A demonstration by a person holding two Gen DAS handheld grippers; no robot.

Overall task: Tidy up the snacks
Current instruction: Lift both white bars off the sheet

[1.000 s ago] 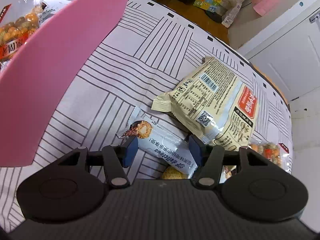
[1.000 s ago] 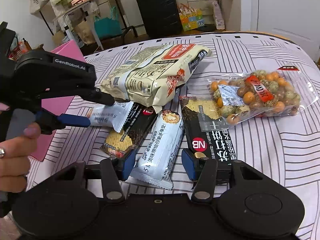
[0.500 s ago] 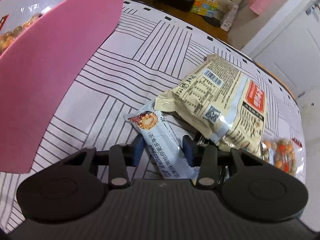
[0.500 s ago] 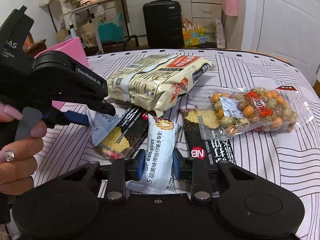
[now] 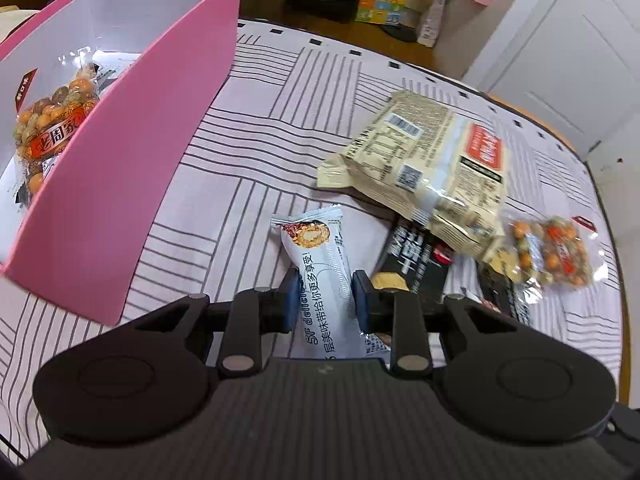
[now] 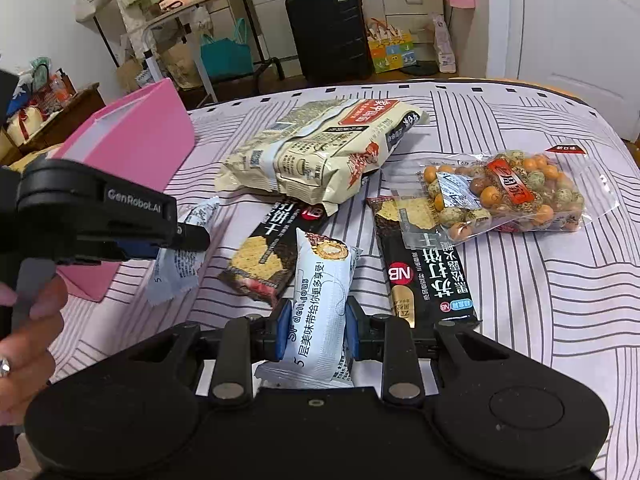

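From the left wrist, the left gripper has its blue pads clamped on a pale blue wafer bar, the wrapper's near end cut off behind the gripper body. To the left stands the pink box, its near wall hiding most of the inside; a bag of coated nuts shows within, other packets beneath it too shadowed to name. On the striped cloth the cream snack bag lies over a black cracker pack, and a second nut bag smears into blur near the right edge. Over to the right wrist: the right gripper pinches another pale blue bar tight across its middle, lower end tucked under the gripper. The left gripper enters from the left with a hand half out of frame; its bar hangs crumpled, partly covered by the black fingers. One black pack sits half under the cream bag, another under the clear nut bag. Only a corner of the pink box shows.
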